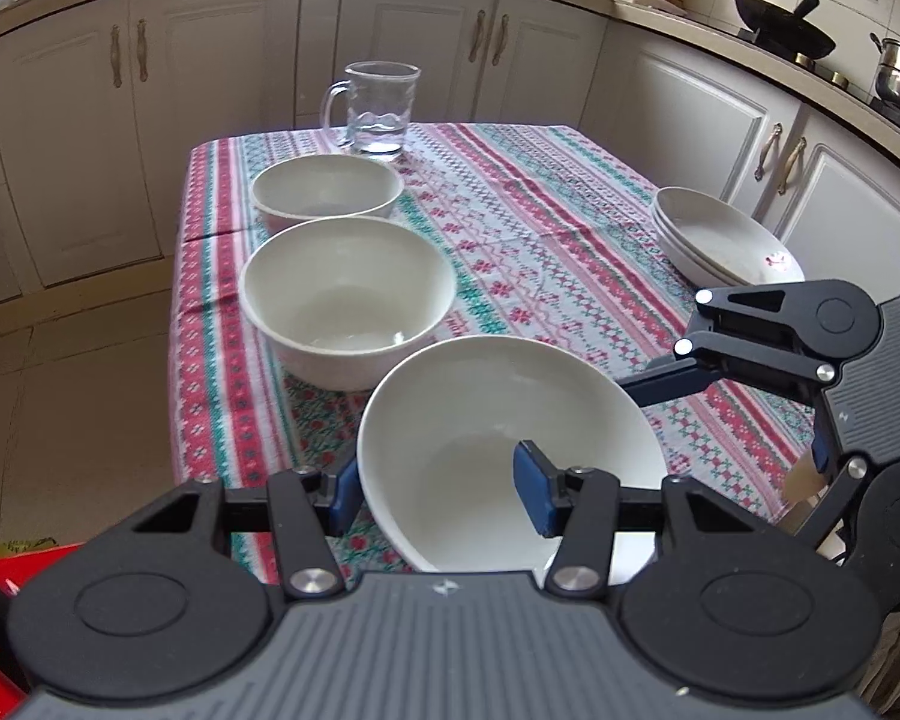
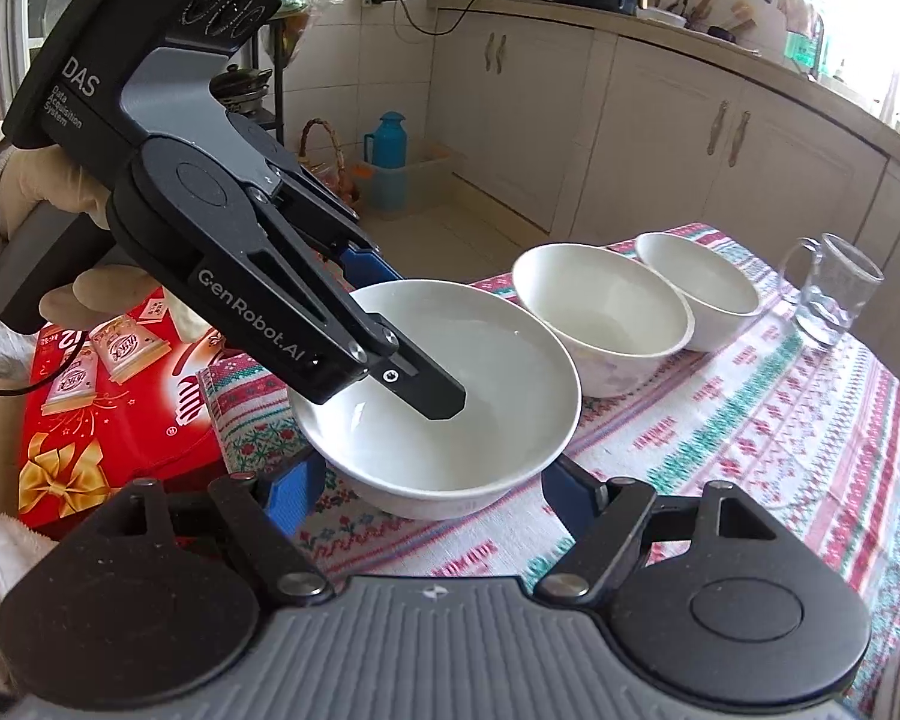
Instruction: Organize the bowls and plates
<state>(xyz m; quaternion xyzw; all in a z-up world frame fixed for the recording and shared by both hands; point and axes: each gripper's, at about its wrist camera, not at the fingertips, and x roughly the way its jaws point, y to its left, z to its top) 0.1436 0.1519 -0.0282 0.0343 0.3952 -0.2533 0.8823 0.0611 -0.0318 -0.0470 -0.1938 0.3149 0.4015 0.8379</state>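
Three white bowls stand in a row on the patterned tablecloth [image 1: 540,210]. The near bowl [image 1: 498,420] [image 2: 450,360] is tilted. My left gripper [image 1: 441,495] [image 2: 420,339] is shut on its rim, one pad inside and one outside. My right gripper [image 2: 435,492] is shut on the same bowl lower down, a blue pad on each side of its body. One of the right gripper's fingers [image 1: 672,387] touches the bowl's right rim. Behind it stand the middle bowl [image 1: 345,300] [image 2: 603,312] and the far bowl [image 1: 327,186] [image 2: 699,276]. A stack of white plates [image 1: 720,234] lies at the table's right edge.
A glass mug [image 1: 381,108] [image 2: 831,288] stands at the far end of the table behind the bowls. A red gift box [image 2: 108,396] lies beside the table's near corner. A gloved hand [image 2: 48,204] holds the left gripper. Kitchen cabinets ring the table.
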